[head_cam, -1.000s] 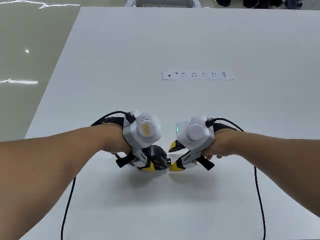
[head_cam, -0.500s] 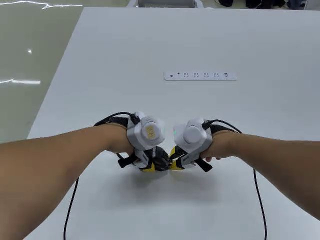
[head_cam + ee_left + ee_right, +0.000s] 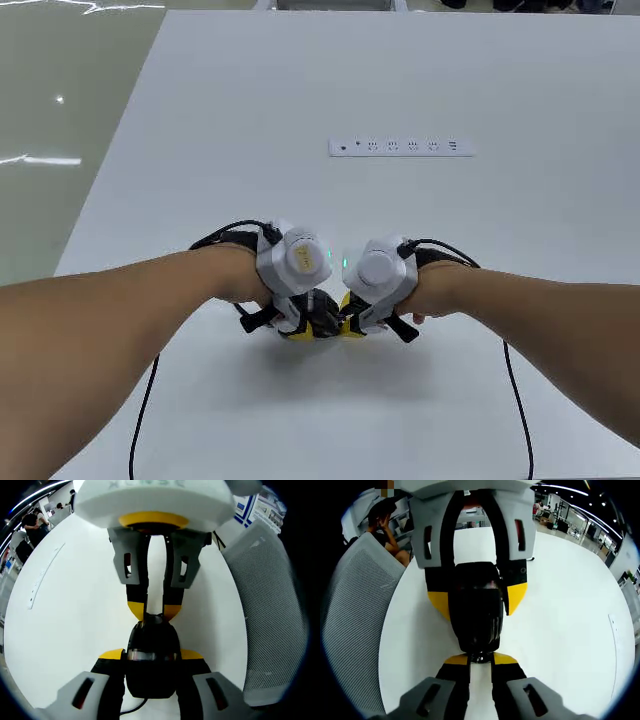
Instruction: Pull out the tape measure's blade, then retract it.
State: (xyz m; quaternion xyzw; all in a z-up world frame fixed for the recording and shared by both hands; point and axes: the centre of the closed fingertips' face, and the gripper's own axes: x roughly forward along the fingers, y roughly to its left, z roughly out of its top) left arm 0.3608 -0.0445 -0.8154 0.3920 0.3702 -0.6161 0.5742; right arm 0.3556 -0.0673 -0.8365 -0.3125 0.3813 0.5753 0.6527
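A white workbench (image 3: 300, 100) carries a power strip (image 3: 401, 148), well beyond both sets of jaws. The left gripper (image 3: 152, 654) clasps the black tape measure (image 3: 476, 610) by its sides, the case lodged between its jaws. The right gripper (image 3: 480, 659), its jaws pinched narrow, nips the case's front end.

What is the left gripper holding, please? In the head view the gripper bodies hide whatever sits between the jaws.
Observer: The left gripper view shows the left gripper clamped on both sides of a black tape measure.
Operator: Thank you. Where are the right gripper's jaws?
Observer: The right gripper is closed on the tape measure's front end, with a small metal piece between its yellow tips.
Operator: Is the blade pulled out at all?
Observer: Those tips sit right against the case, so the blade looks retracted.
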